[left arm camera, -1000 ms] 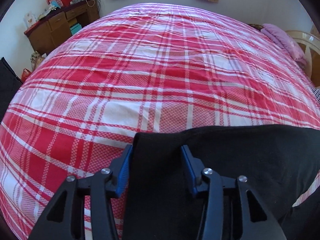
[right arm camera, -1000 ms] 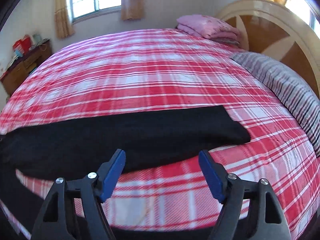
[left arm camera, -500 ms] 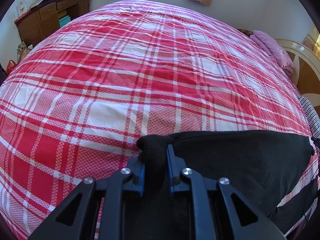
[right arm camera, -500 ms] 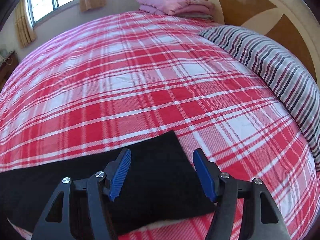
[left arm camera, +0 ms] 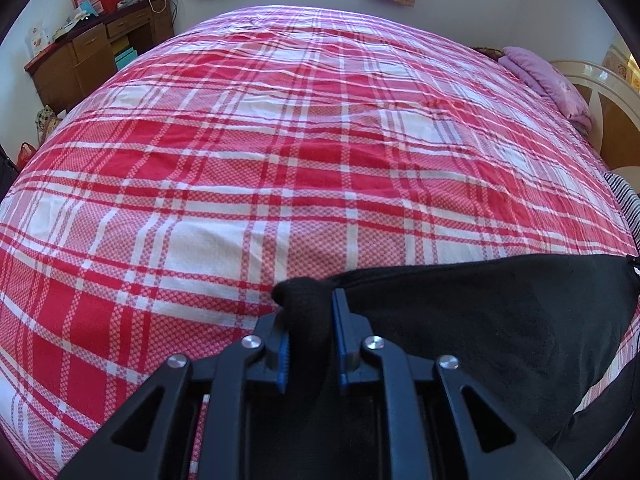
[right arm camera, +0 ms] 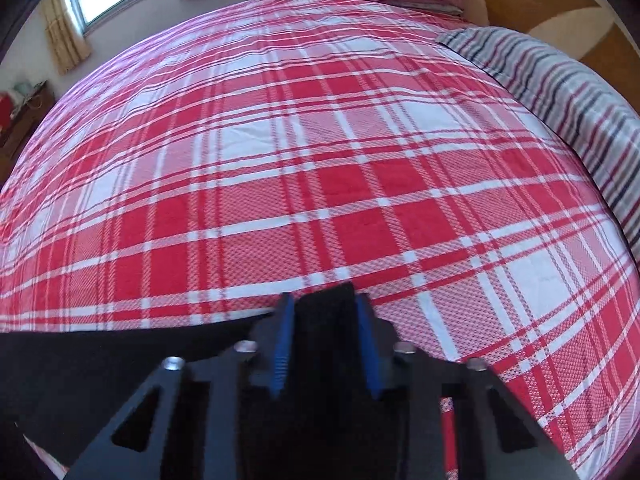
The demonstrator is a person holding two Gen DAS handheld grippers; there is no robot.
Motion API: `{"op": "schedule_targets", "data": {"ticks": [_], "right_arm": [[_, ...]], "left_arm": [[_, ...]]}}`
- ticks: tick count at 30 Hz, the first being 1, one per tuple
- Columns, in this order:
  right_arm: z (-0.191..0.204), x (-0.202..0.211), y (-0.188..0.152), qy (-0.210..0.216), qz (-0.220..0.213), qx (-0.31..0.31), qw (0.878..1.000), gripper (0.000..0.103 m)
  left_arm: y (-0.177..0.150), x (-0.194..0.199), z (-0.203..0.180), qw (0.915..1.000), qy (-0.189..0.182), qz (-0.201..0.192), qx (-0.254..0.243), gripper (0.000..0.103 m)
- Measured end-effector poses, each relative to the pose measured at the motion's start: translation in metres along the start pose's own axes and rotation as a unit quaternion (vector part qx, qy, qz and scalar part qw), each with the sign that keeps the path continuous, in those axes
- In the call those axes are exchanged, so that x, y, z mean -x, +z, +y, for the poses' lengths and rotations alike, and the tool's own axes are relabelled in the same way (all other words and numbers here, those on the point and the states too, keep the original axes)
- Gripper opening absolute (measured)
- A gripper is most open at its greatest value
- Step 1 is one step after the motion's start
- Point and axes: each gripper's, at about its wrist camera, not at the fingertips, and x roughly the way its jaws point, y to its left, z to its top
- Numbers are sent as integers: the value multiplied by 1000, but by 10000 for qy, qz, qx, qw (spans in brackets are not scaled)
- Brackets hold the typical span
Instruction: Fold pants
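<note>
Since the earlier frame your right gripper (right arm camera: 325,330) has come over the right end of the black pants (left arm camera: 480,320); its jaws have just been closing and now pinch that corner, lower centre of frame. Your left gripper (left arm camera: 309,334) sits clamped on a bunched corner at the other end. Pants lie along the near edge of the plaid bedspread (left arm camera: 280,140). Step: both ends gripped for a fold. Next, probably lift both ends evenly, keeping the cloth taut.
</note>
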Motion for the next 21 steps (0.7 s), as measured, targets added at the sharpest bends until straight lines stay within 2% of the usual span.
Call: {"op": "schedule_targets", "data": {"ticks": [3, 11, 15, 21], "right_arm": [[10, 10, -2, -6, -88, 139, 9999, 13], [17, 82, -20, 276, -1066, 160, 9938, 12], [9, 127, -36, 429, -1561, 13, 9868, 12], [3, 179, -78, 533, -2047, -48, 9774, 12]], "left_arm": [[1, 3, -1, 9999, -91, -59, -1, 15], [3, 36, 1, 9969, -466, -639, -20, 14], [2, 56, 4, 9932, -702, -925, 25, 14], [-8, 89, 6, 9864, -984, -1315, 96, 14]]}}
